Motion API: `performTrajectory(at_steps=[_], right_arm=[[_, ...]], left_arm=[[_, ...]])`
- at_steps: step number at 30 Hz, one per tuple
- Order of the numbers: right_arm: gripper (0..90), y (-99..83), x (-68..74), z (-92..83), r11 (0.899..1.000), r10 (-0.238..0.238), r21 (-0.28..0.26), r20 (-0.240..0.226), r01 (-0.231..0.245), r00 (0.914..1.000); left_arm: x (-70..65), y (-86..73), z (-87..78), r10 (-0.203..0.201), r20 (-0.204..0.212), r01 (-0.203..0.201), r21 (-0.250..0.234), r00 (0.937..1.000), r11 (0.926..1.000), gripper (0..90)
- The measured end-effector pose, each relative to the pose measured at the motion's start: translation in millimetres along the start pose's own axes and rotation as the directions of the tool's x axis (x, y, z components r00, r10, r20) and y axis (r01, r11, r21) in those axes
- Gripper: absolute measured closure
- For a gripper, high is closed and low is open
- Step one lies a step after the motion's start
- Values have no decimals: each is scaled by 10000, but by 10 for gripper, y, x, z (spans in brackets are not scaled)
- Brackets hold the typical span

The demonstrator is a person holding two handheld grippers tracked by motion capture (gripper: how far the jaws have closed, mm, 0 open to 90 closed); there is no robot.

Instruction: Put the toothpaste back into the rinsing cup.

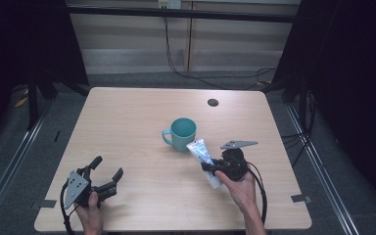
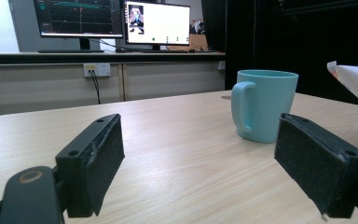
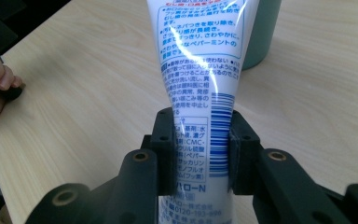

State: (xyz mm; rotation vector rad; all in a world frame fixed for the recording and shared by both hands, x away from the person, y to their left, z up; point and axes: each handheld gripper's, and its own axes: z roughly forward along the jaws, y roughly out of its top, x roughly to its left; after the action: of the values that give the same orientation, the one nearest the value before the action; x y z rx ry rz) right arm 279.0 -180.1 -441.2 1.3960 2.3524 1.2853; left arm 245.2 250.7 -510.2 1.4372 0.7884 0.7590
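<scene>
Now the right gripper (image 3: 200,154) is clamped on a white tube (image 3: 198,70), seemingly raised off the bench (image 1: 142,117) beside the mug (image 1: 182,133); the left gripper (image 2: 214,172) rests, jaws apart.

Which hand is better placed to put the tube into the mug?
Right. The right gripper is shut on the tube, right beside the mug. The left gripper is open, empty and farther off.
</scene>
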Motion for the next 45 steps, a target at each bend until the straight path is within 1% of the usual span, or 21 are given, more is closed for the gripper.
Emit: performTrajectory(at_steps=[1,6,12,16,21,24,27,30,34,35,37,39,44,45], right_arm=[[692,0,0,-13,9998,-22,-179,34,23,10000],[692,9,-4,-59,9977,-32,-672,-7,31,10000],[692,27,13,-86,9943,-118,-1056,6,118,9999],[692,36,20,-103,9894,-183,-1442,-56,173,9998],[692,70,45,-125,9849,-308,-1705,41,311,9995],[692,79,64,-143,9773,-393,-2079,102,406,9992],[692,79,91,-160,9683,-602,-2417,170,626,9980],[692,87,102,-173,9612,-716,-2657,178,738,9973],[691,99,110,-191,9560,-753,-2823,287,803,9967],[690,101,113,-193,9522,-782,-2935,353,851,9963],[691,101,115,-203,9468,-747,-3116,311,806,9967],[690,106,125,-204,9387,-846,-3332,258,884,9961],[692,135,154,-207,9299,-921,-3556,230,942,9955],[692,145,160,-209,9268,-931,-3632,237,953,9954]], left_arm=[[0,0,0,-7,-5,7,-4,10000,10000,156],[2,1,-1,31,-28,-31,0,10000,10000,156],[1,0,-1,19,-21,-19,0,10000,10000,156],[2,1,-1,36,-28,-36,3,10000,10000,156],[0,0,0,20,-33,-20,-12,10000,10000,156],[0,0,-1,30,-27,-30,-5,10000,10000,156],[1,0,-1,39,-26,-39,3,10000,10000,156],[0,0,0,31,-35,-31,-9,10000,10000,156],[0,0,0,34,-34,-34,-7,10000,10000,156],[1,1,-1,46,-28,-46,2,10000,10000,156],[2,1,-1,36,-27,-36,3,10000,10000,156],[1,1,-1,42,-29,-42,3,10000,10000,156],[1,1,-1,43,-34,-43,2,10000,10000,156],[1,1,-1,40,-26,-40,4,10000,10000,156]])
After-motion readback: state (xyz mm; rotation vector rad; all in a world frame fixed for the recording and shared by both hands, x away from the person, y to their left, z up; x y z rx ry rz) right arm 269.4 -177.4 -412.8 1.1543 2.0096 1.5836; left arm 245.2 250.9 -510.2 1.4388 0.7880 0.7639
